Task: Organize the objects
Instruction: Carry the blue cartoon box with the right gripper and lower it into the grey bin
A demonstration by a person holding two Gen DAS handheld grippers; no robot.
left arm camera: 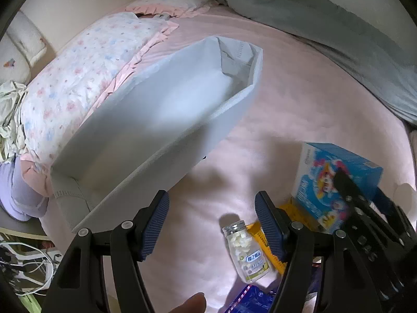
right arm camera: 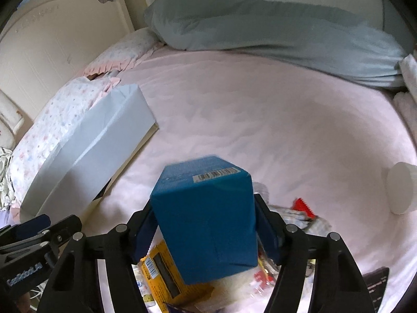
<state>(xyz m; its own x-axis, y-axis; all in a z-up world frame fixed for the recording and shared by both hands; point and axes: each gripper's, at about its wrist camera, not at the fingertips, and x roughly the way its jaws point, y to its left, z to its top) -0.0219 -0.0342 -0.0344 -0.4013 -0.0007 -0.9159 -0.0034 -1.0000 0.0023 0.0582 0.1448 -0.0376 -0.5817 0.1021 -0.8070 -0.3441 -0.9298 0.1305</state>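
Pink bed [right arm camera: 260, 120], blue box [right arm camera: 208, 224] btwn right gripper [right arm camera: 206, 224] jaws, gripped

Black-framed left tool [left arm camera: 211, 224], ribbed blue pads [left arm camera: 155, 224], silver screws, right tool [right arm camera: 203, 228] alike

A bed with a pink sheet [right arm camera: 260, 109] fills both views, a cream headboard [right arm camera: 52, 26] at its end. Floral pillows [left arm camera: 78, 78] lie along the headboard side; a grey-blue duvet [right arm camera: 260, 26] is bunched along the far edge. White cables [left arm camera: 28, 260] lie beside the bed.
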